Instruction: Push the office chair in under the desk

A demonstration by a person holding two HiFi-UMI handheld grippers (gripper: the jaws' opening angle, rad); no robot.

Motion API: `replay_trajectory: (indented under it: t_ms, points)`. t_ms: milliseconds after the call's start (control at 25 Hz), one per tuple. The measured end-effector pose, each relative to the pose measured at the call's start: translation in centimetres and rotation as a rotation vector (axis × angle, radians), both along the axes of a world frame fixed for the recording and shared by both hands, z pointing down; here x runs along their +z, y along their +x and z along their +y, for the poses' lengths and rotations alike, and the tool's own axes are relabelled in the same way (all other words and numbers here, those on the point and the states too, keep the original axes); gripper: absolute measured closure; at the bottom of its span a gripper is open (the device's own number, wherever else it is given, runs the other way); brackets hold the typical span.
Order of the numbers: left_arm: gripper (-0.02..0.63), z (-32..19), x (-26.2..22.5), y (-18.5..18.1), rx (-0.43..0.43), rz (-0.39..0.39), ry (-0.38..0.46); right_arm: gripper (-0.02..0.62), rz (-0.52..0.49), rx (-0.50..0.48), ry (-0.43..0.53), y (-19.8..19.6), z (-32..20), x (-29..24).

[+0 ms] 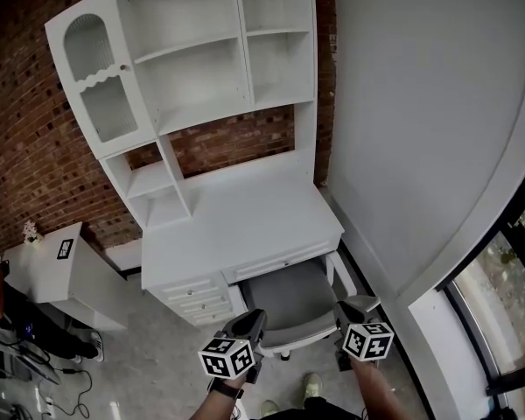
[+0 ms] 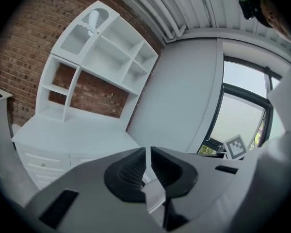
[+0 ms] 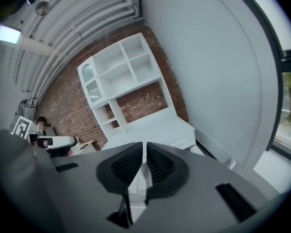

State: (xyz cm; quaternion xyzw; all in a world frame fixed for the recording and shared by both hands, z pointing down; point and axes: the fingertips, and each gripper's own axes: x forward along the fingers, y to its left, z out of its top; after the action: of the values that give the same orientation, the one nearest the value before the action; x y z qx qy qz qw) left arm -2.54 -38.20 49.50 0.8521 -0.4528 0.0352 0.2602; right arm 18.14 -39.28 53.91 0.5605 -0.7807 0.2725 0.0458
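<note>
Brick-wall room, white desk (image 1: 245, 221) w/ shelves. Office chair (image 1: 289, 297) is part-way under the desk, seat front sticking out. Left gripper (image 1: 249, 324) & right gripper (image 1: 354, 308) are out front of the desk, jaws nearly together, nothing betw. Push both sides evenly, straight at the desk, so the chair doesn't swivel.

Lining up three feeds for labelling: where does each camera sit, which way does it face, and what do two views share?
Head view: on the person's head, looking steeply down at the desk and office chair; both forearms, left gripper and right gripper show.
Left gripper view: on the left gripper, along its shut jaws toward the desk; the right gripper shows.
Right gripper view: on the right gripper, shut jaws toward the desk's shelves.
Shared: all see the desk.
</note>
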Motion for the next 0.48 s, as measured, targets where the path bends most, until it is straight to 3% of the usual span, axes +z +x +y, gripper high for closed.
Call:
replay_trajectory:
  t_ms: [480]
  points:
    - [0.594,0.2,-9.4,-3.0,-0.09,-0.056,0.196,0.578,0.121,-0.122,0.283,-4.5,-0.1,-11.0]
